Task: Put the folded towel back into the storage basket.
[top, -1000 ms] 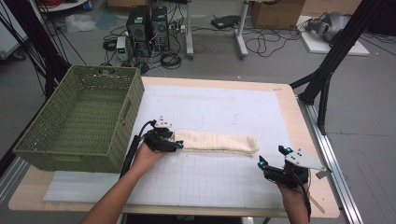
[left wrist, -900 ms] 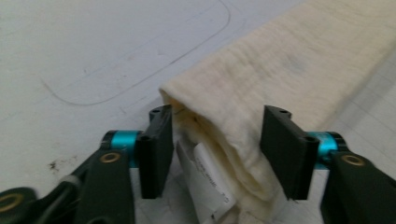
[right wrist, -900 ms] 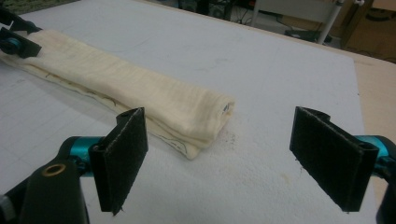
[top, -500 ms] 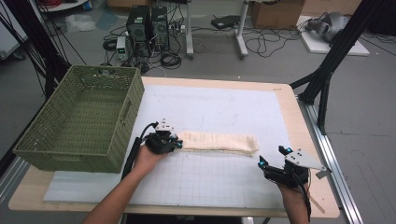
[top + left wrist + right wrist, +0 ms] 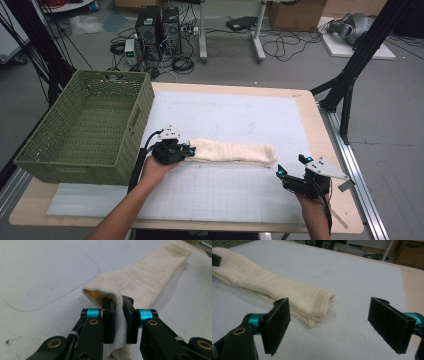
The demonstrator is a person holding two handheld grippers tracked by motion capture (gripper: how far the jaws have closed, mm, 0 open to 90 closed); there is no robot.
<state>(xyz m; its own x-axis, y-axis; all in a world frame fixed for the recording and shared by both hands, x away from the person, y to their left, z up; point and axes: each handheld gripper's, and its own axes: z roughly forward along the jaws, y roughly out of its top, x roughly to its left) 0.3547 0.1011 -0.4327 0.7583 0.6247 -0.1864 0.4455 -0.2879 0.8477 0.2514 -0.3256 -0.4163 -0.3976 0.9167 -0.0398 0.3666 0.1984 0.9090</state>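
**Thin pinch on one end of the cloth**

Cloth, a long cream folded towel (image 5: 232, 152), lies mid-desk (image 5: 225, 210), right of the green woven basket (image 5: 85, 130). The left tool (image 5: 117, 312) is clamped on a thin fold at its left end; a pull could slip or unfold it. The right tool (image 5: 337, 325) gapes wide and empty near the right end, giving no support.

A lab workspace. Desktop computer towers (image 5: 159, 26) and tangled cables (image 5: 280, 46) sit on the floor beyond the table (image 5: 305, 100).
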